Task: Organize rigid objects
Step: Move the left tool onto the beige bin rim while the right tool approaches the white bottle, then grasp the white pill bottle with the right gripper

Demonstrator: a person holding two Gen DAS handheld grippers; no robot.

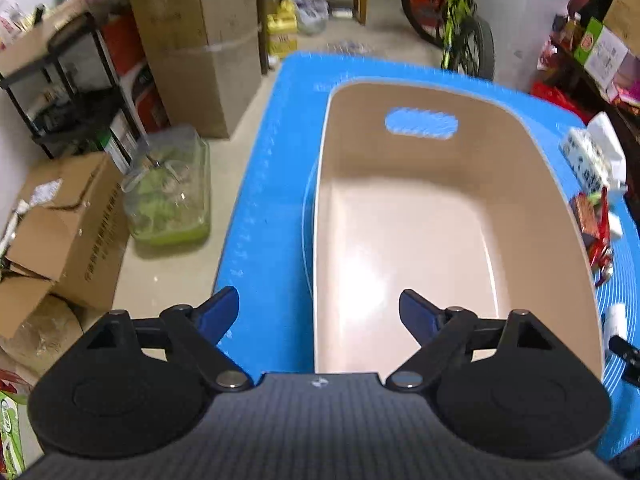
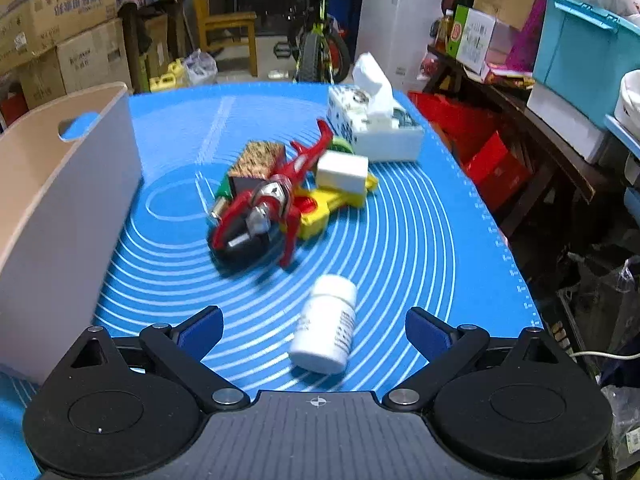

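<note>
A blue silicone mat (image 2: 400, 240) printed with white concentric rings covers the work surface. On its left part stands a beige plastic bin (image 1: 552, 216) with a slot handle cut in its far wall; its interior holds nothing visible. In the right wrist view the bin's outer wall rises at the left edge of the mat.

Toward the far side of the mat sits a white tissue box (image 2: 376, 128) with a dark pattern, one tissue standing out of its top. Just in front of it lies a heap of small items touching one another: a red tool-like piece (image 2: 296, 184) with metal fittings, a brown patterned box (image 2: 256, 164), a yellow plastic part (image 2: 320, 212) and a white rectangular block (image 2: 342, 170). Motion blur leaves the red piece's exact nature uncertain.

Nearest the camera, a white pill bottle (image 2: 326, 326) lies on its side on the mat, apart from the heap.

The right gripper (image 2: 314, 330) is spread wide with the bottle lying between its fingers, pads clear of it. The left gripper (image 1: 318, 312) is likewise spread and holds nothing, straddling the bin's near left rim.
</note>
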